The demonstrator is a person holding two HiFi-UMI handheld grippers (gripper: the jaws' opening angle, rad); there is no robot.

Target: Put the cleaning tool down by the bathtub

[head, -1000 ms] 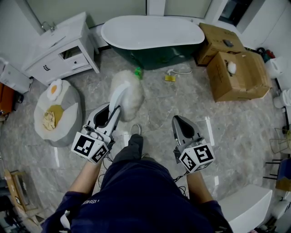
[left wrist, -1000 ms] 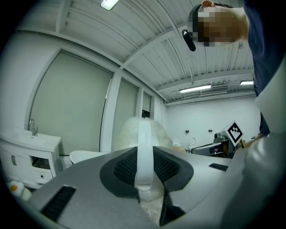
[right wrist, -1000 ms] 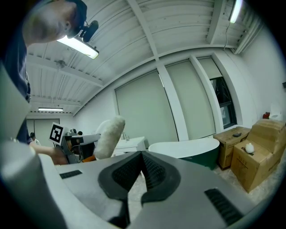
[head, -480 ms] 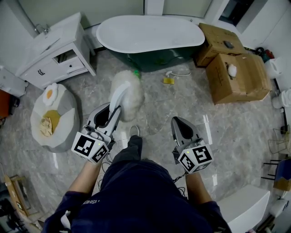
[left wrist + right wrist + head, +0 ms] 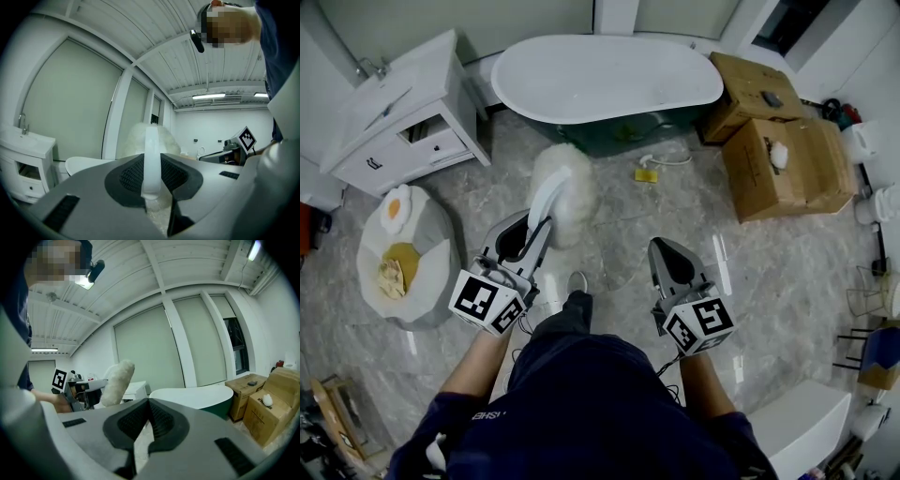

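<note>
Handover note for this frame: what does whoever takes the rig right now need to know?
Left tongs: shut on the handle of the fluffy cleaning tool, held up off the floor, short of the bathtub.
Right tongs: shut, empty.
Done: tool in hand.
Left: reach the bathtub, lay the tool on the floor beside it, release.

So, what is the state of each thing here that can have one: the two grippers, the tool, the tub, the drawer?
left gripper, shut on the cleaning tool, at its handle.
right gripper, shut, nothing between its jaws.
cleaning tool, held up, fluffy head toward the bathtub.
bathtub, empty.
cabinet drawer, partly open.
</note>
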